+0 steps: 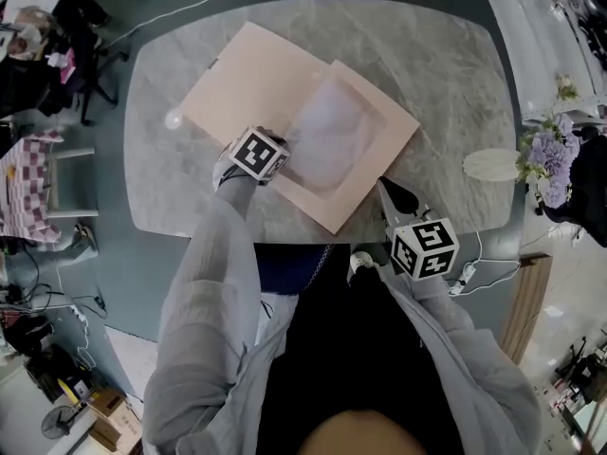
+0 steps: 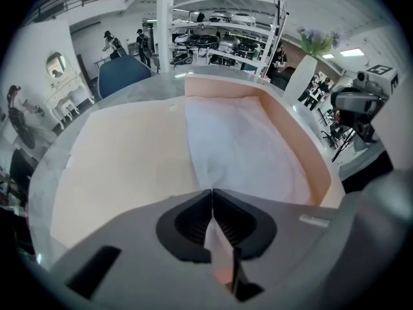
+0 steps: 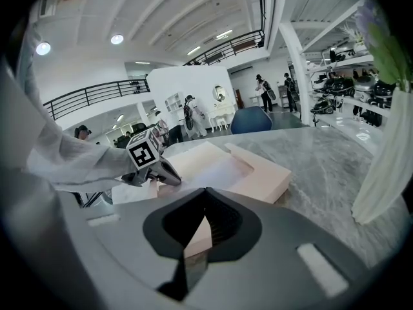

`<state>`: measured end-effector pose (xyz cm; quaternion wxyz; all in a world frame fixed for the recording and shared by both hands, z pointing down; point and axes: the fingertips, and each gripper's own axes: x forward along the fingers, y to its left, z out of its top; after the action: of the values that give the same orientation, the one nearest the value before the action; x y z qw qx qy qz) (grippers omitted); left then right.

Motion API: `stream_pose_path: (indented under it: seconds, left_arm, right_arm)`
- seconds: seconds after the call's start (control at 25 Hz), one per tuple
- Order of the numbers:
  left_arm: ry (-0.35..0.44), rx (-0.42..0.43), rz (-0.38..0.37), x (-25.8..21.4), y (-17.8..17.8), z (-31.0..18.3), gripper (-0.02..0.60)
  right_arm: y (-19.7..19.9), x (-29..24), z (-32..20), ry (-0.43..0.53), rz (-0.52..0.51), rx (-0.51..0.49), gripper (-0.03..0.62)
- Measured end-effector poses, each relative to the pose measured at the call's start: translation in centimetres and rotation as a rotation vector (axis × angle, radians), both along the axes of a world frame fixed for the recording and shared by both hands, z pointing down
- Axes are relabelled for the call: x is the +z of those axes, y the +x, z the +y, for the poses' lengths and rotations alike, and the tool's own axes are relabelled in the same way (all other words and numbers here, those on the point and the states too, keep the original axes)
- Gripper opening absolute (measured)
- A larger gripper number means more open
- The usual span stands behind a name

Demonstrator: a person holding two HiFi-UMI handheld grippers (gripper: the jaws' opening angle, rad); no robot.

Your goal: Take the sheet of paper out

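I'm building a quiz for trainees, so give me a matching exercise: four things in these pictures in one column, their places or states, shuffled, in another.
1 sheet of paper
2 lid
3 vase
4 left gripper

A near the table's right edge
B white, inside the box
C jaws shut on the sheet's edge
D flat beside the box

Pairs: 1-B, 2-D, 3-A, 4-C

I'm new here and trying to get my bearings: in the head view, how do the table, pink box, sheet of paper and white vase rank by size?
Largest to smallest:
1. table
2. pink box, with its lid laid open
3. sheet of paper, lying inside it
4. white vase; it is seen from above, so its real size is unsure
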<state>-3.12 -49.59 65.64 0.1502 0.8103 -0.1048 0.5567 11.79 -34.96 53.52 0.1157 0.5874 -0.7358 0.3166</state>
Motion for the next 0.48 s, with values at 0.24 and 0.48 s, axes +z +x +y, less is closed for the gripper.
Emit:
stream_pose_path:
  seconds: [0.24, 0.48]
  left_arm:
    - [-0.004, -0.042, 0.049, -1.5, -0.3, -0.2, 0.012]
    - [0.003, -0.096, 0.095, -2.8, -0.9, -0.8, 0.011]
  right_arm:
    - [0.1, -0.2, 0.5, 0.007, 0.005, -0.006, 0.011]
    - [-0.2, -0.5, 0.4, 0.014, 0.006, -0.021, 0.011]
